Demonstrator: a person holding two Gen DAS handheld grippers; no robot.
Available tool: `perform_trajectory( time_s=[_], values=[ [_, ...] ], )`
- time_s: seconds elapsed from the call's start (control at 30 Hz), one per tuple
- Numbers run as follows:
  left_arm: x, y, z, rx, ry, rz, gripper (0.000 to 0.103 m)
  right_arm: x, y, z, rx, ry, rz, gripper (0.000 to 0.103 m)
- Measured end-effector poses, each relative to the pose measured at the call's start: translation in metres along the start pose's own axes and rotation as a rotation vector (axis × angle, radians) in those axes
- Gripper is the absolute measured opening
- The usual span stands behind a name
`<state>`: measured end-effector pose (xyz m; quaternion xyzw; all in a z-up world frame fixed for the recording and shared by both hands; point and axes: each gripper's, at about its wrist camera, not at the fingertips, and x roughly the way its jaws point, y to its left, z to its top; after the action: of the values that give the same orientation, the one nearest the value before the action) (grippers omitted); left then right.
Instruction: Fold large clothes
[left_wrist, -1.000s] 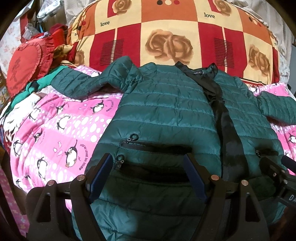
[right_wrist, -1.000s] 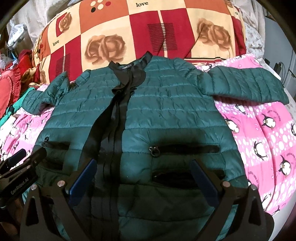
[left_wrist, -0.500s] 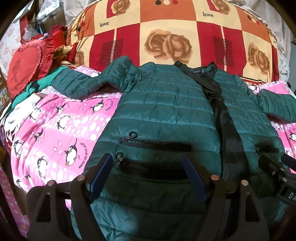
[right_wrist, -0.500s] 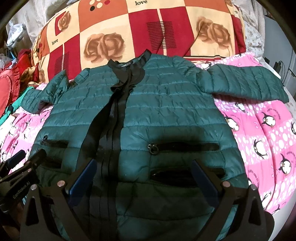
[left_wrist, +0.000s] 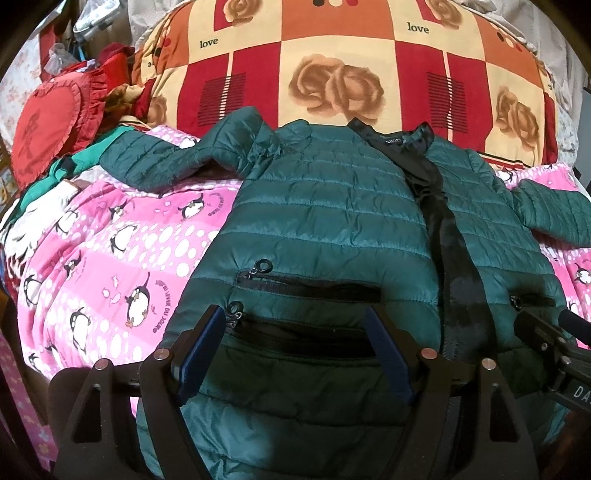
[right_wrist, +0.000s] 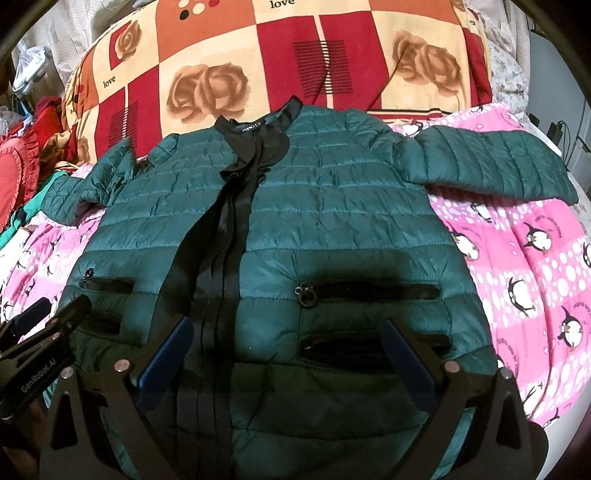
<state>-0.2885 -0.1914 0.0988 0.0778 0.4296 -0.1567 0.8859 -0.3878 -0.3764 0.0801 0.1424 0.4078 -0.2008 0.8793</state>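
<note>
Basically nothing folded yet: green puffer jacket (left_wrist: 332, 221) lies face up and spread flat on the pink penguin blanket (left_wrist: 110, 258), collar toward the rose-print quilt (left_wrist: 332, 55), both sleeves out. Left to right: left sleeve (left_wrist: 166, 162) is bunched at the shoulder near the red heart cushion (left_wrist: 48, 125); folding it in as is would likely trap that lump. Left gripper (left_wrist: 295, 350) hovers over the hem by the pocket zips, jaws wide apart, holding nothing. A shallow pinch on slick padded shell could slip, or could snag the zipper pull (left_wrist: 264, 266). Black front placket (right_wrist: 221, 240) runs skewed, so a centre fold may land crooked. Right gripper (right_wrist: 284, 358) likewise has its jaws spread and empty. Right sleeve (right_wrist: 498, 166) reaches toward the bed edge and may slide off if dragged.
</note>
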Motion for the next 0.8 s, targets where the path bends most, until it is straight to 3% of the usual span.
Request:
perform_trajectory(
  time_s=[0.4, 0.8],
  values=[
    [0.003, 0.0006, -0.0004, -0.008, 0.009, -0.002, 0.048, 0.0003, 0.0011, 0.0011, -0.003, 0.035, -0.009, 0.103],
    [0.0051, 0.0017, 0.0005, -0.013, 0.011, -0.006, 0.048, 0.0032, 0.0021, 0.0021, -0.003, 0.003, 0.001, 0.103]
  ],
)
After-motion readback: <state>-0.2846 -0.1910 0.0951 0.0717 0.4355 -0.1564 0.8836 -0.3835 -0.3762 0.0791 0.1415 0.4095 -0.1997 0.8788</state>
